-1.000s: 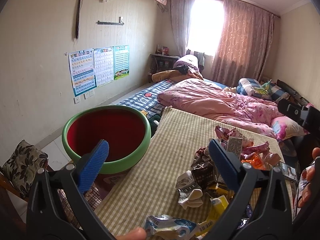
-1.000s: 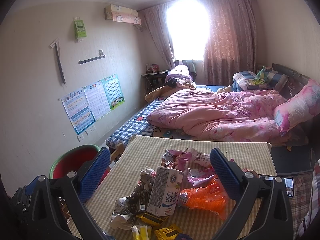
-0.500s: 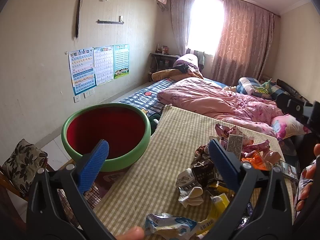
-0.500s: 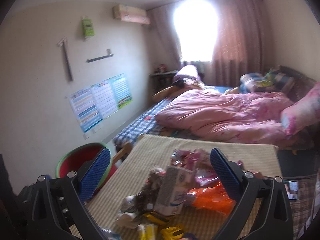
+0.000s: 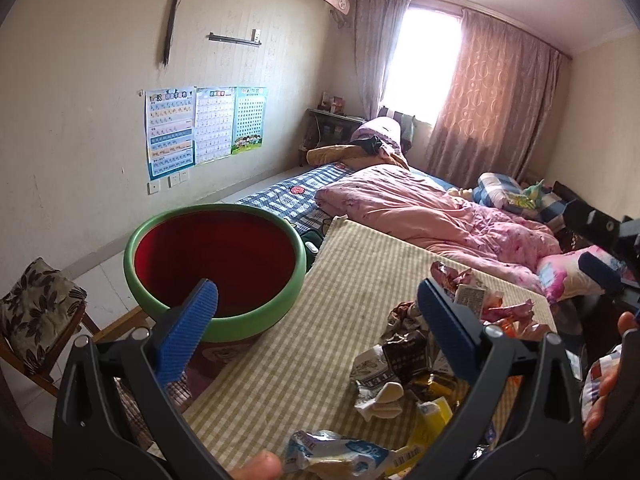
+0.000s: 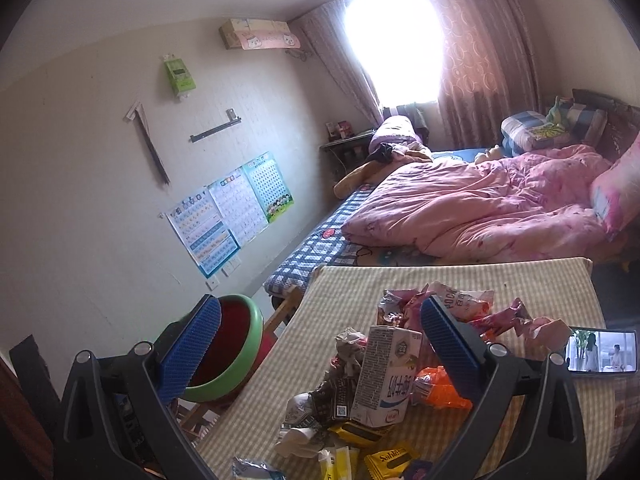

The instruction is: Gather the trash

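I am holding both tongs wide apart with nothing between them, so collecting is barely starting. The left tongs (image 5: 316, 328) are hovering with the green-rimmed bin (image 5: 216, 268) just ahead on their left side; what I can see of its red inside looks empty. The trash pile (image 6: 384, 368) is lying on the surface (image 6: 460, 280) directly ahead of the right tongs (image 6: 320, 344), milk carton (image 6: 386, 376) nearest. Every wrapper is waiting.

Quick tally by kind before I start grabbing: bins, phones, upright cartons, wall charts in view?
Bin: 1
Phone: 1
Upright carton: 1
Wall charts: 3
Total: 6
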Demonstrator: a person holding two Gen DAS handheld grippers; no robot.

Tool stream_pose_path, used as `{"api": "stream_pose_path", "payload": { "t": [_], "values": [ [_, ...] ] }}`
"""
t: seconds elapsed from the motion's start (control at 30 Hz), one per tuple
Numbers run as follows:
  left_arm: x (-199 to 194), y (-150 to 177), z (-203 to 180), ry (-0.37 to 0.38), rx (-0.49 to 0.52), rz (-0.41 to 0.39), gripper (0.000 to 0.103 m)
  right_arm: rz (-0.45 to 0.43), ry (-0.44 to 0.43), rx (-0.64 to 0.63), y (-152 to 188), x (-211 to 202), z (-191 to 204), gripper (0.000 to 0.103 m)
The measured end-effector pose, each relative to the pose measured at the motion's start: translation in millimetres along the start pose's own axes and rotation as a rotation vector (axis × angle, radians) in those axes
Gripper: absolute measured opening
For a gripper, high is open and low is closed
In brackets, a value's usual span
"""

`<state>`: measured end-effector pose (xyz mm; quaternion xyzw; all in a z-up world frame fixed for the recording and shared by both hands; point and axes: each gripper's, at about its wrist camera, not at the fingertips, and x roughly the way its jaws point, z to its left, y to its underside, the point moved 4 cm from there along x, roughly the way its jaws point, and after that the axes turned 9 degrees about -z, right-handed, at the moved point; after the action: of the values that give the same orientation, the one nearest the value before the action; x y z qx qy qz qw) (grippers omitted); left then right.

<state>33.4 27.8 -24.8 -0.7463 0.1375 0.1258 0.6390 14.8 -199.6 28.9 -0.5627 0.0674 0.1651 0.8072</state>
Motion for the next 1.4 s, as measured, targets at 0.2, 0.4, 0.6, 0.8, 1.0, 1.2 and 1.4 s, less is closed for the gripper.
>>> {"api": "stream_pose_path", "payload": {
  "t": [0.2,0.4,0.6,0.8,1.0,1.2,1.4],
  "values": [
    [-1,-2,-1,-0.019,0.021,-0.015,0.098,-0.022,0.037,-0.068,-2,-4,6,0.096],
    [3,1,0,-0.032,0.028,0.005,0.098,-0.025,0.037,-0.073,-1,-3,7,0.096],
    [3,2,-3,-0.031,0.040,0.007,0.098,-0.017,0.043,-0.081,0,-1,5,0.096],
    [3,1,-7,-0.017,0.068,0.009,0.098,-0.015,0.042,-0.108,2,2,4,0.096],
    [3,11,-3,0.000,0.112,0.037,0.098,0.042,0.016,-0.161,19,6,2,0.096],
    [11,53,7,0.029,0.200,0.201,0.098,0.180,0.002,-0.200,59,9,-9,0.096],
    [14,96,9,0.123,0.225,0.385,0.078,0.417,-0.099,-0.149,107,17,-16,0.064]
  ]
}}
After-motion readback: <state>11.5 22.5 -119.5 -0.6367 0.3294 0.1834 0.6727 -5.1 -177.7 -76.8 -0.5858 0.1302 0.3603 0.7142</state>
